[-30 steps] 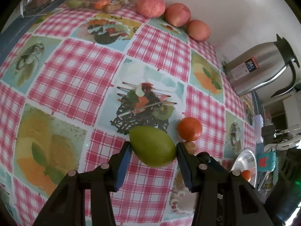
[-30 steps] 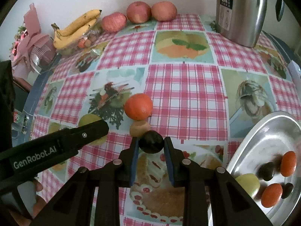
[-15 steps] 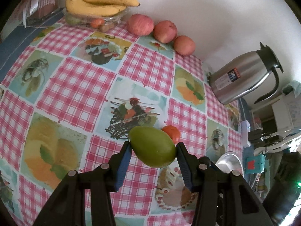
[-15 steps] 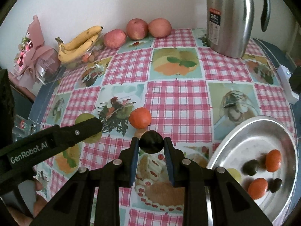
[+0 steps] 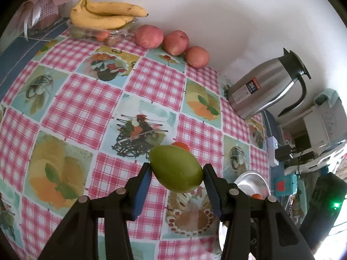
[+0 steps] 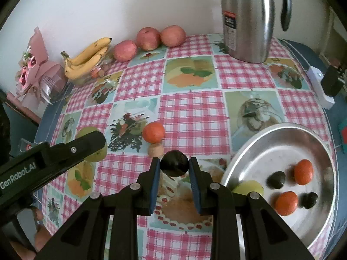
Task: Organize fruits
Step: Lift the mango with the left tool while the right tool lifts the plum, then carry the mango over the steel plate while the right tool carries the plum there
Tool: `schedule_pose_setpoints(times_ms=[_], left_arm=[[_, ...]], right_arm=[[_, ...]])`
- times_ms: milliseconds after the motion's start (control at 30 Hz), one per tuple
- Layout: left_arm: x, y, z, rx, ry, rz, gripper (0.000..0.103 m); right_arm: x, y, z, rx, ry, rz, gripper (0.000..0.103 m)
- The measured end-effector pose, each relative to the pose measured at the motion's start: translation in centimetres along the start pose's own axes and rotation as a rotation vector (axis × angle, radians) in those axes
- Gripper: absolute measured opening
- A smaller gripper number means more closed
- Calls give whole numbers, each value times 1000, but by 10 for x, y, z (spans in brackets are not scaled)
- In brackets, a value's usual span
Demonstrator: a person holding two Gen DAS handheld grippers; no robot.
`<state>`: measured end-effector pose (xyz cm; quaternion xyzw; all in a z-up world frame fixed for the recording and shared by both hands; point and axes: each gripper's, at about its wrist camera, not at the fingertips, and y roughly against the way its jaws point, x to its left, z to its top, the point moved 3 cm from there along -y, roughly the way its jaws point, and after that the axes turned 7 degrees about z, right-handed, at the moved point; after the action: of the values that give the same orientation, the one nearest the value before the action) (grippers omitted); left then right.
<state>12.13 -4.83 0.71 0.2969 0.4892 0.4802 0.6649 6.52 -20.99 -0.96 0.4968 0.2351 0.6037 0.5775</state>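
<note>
Fruit sits in both of your grippers at once: your left gripper [image 5: 176, 173] has its jaws pinching a smooth green oval fruit [image 5: 176, 169] across its width, and your right gripper [image 6: 174, 165] has its jaws pressed close on a small dark round fruit [image 6: 174, 162], both held clear above the pink checked tablecloth of the table [image 6: 193, 108]. Gripping each at its middle looks like the sensible choice, since round, slick skins could squirt out of an off-centre pinch. The likely destination, judging from the task, is the round shiny metal tray [image 6: 269, 138] at your right, which already holds two small orange fruits, two dark ones and a pale green one, so aim for its bare side. On the cloth remain a small orange round fruit [image 6: 153, 131] and a little tan round fruit [image 6: 155, 150] just in front of it, touching or nearly so; they lie below the dark fruit's path, so carry high enough to clear them. Farther back, three reddish apples [image 6: 148, 38] line the wall beside a bunch of yellow bananas [image 6: 86, 59] on a clear dish, and a tall steel thermos jug [image 6: 246, 19] stands behind the tray, well apart. Your two grippers sit close together, so mind them knocking as both swing toward the tray.
</note>
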Motion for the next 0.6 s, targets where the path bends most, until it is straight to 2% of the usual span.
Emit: schedule_pose_setpoints(times_ms=[300, 600], left_arm=[[-27, 1, -13, 12, -59, -26, 52], [-75, -5, -38, 49, -177, -56, 52]], right_arm=[[-38, 19, -1, -23, -89, -63, 28], [-86, 45, -10, -59, -196, -121, 28]])
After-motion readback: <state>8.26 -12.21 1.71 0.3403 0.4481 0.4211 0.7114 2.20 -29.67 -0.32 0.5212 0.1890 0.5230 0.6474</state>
